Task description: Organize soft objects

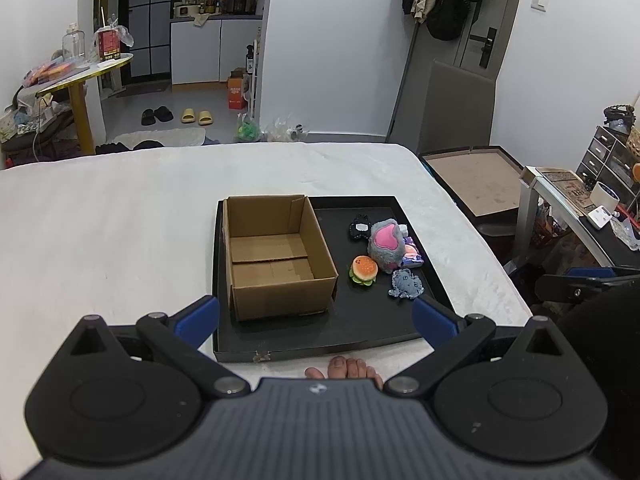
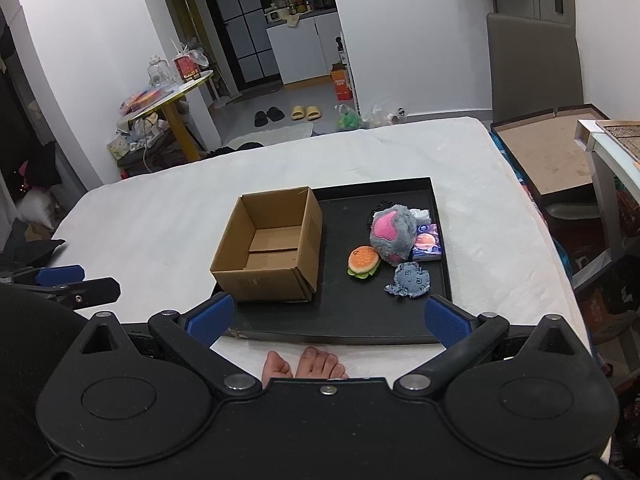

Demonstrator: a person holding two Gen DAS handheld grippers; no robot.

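A black tray (image 1: 360,332) (image 2: 360,328) lies on the white bed. In its left half stands an open, empty cardboard box (image 1: 276,252) (image 2: 272,244). To the right lie a burger plush (image 1: 363,271) (image 2: 363,262), a grey plush with a pink heart (image 1: 386,242) (image 2: 392,232), a blue-grey flat plush (image 1: 406,284) (image 2: 410,280), a small tissue pack (image 1: 414,254) (image 2: 428,244) and a black keychain toy (image 1: 360,229). My left gripper (image 1: 316,320) is open and empty above the tray's near edge. My right gripper (image 2: 328,318) is open and empty, likewise.
The person's toes (image 1: 344,368) (image 2: 304,362) rest on the bed just before the tray. An open flat box (image 1: 476,184) and a side table (image 1: 580,216) stand right of the bed. A yellow round table (image 2: 172,100) stands far left.
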